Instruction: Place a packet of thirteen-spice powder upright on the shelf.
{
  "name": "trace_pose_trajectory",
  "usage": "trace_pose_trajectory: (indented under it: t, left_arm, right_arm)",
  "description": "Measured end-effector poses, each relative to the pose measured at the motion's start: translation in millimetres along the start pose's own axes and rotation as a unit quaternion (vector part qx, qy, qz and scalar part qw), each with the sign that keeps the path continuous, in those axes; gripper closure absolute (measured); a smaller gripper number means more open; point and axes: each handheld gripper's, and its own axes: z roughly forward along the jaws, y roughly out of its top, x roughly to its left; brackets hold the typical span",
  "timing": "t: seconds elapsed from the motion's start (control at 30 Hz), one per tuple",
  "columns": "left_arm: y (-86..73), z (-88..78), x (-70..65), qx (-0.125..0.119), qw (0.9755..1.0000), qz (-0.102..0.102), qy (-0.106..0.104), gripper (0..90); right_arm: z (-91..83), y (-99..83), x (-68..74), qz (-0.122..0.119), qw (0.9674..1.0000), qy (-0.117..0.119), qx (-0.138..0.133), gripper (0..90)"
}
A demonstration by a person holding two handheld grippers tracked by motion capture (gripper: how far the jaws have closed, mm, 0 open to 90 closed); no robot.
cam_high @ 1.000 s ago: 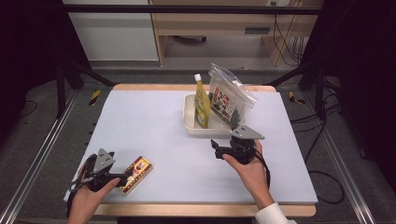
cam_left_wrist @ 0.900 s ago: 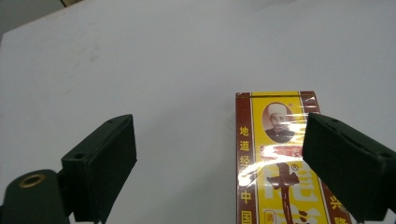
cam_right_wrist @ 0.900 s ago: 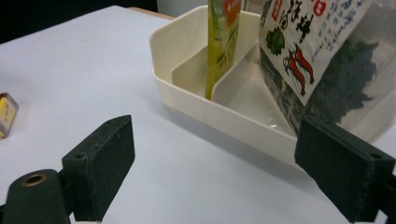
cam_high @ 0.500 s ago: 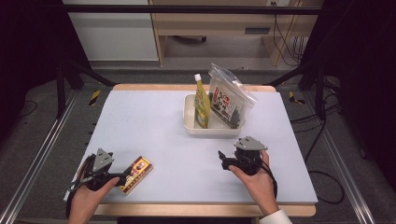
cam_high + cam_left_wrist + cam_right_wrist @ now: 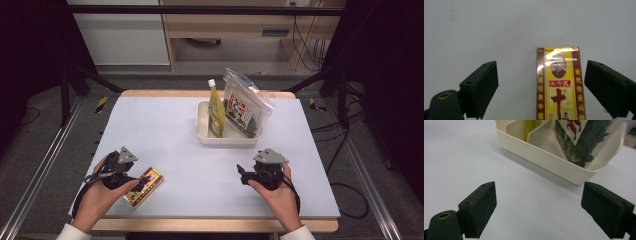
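A flat yellow and dark red packet point(image 5: 144, 186) point(image 5: 560, 86) lies on the table at the front left. My left gripper point(image 5: 139, 184) point(image 5: 549, 92) is open, its jaws to either side of the packet's near end without touching it. A cream divided tray point(image 5: 202, 131) point(image 5: 554, 161) stands in the middle of the table, farther back. It holds a yellow bottle point(image 5: 215, 110) point(image 5: 532, 125) and a clear bag of dark contents point(image 5: 244, 106) point(image 5: 584, 142). My right gripper point(image 5: 245, 174) point(image 5: 549, 207) is open in front of the tray, with nothing between its jaws.
The white tabletop point(image 5: 165, 135) is bare to the left of the tray and between the two grippers. Its wooden front edge point(image 5: 200, 224) runs just behind the person's hands.
My right gripper has drawn back from the tray toward the table's front edge. The left gripper and the packet have hardly moved.
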Motion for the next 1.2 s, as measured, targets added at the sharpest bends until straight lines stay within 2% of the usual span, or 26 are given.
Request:
trace_pose_trajectory:
  t: [0.07, 0.13, 0.2, 0.33, 0.5, 0.57, 0.67, 0.77, 0.87, 0.97, 1.17, 1.2]
  left_arm:
    - [5.9, -0.3, -2.0, 0.029, 0.9995, 0.013, -0.005, 10.9]
    - [9.2, 1.6, -4.2, 0.059, 0.9979, 0.016, -0.019, 9.8]
    - [10.1, 5.8, -6.2, 0.091, 0.9951, 0.027, -0.027, 9.2]
    - [7.2, 13.4, -6.3, 0.126, 0.9908, 0.034, -0.038, 7.5]
    - [-2.1, 20.1, -4.4, 0.157, 0.9861, 0.027, -0.048, 9.1]
    - [-5.7, 21.7, -5.9, 0.164, 0.9847, 0.022, -0.054, 10.5]
    - [-9.5, 24.0, -8.0, 0.174, 0.9832, 0.027, -0.048, 11.3]
    - [-13.3, 25.9, -8.0, 0.182, 0.9812, 0.024, -0.059, 15.2]
    - [-16.7, 27.9, -8.6, 0.185, 0.9805, 0.019, -0.065, 18.9]
    - [-18.8, 30.2, -9.3, 0.194, 0.9781, 0.028, -0.071, 24.1]
    - [-19.7, 31.8, -9.8, 0.196, 0.9777, 0.031, -0.069, 29.9]
    - [-19.3, 31.3, -10.6, 0.199, 0.977, 0.034, -0.067, 30.3]
  right_arm:
    - [-3.3, -1.1, -2.3, 0.0, 1.0, -0.007, -0.005, 13.8]
    - [-2.6, -3.2, -3.2, 0.002, 1.0, -0.008, -0.003, 13.8]
    - [-0.6, -4.4, -2.6, 0.001, 1.0, -0.006, 0.002, 13.8]
    - [2.1, -3.8, 2.5, -0.005, 1.0, -0.005, 0.007, 13.8]
    - [4.0, -4.2, 5.5, -0.016, 0.9998, -0.006, 0.013, 13.8]
    - [4.9, -5.0, 4.7, -0.013, 0.9998, -0.006, 0.016, 13.8]
    - [4.6, -5.7, 3.3, -0.011, 0.9998, -0.005, 0.016, 13.8]
    - [3.9, -5.9, 2.1, -0.011, 0.9998, -0.005, 0.015, 13.9]
    - [4.2, -5.8, 2.3, -0.011, 0.9998, -0.004, 0.015, 13.9]
    - [4.9, -6.0, 3.3, -0.011, 0.9998, -0.004, 0.018, 13.9]
    - [4.9, -5.9, 3.6, -0.012, 0.9998, -0.003, 0.017, 13.9]
    - [4.3, -5.8, 3.4, -0.011, 0.9998, -0.003, 0.016, 13.9]
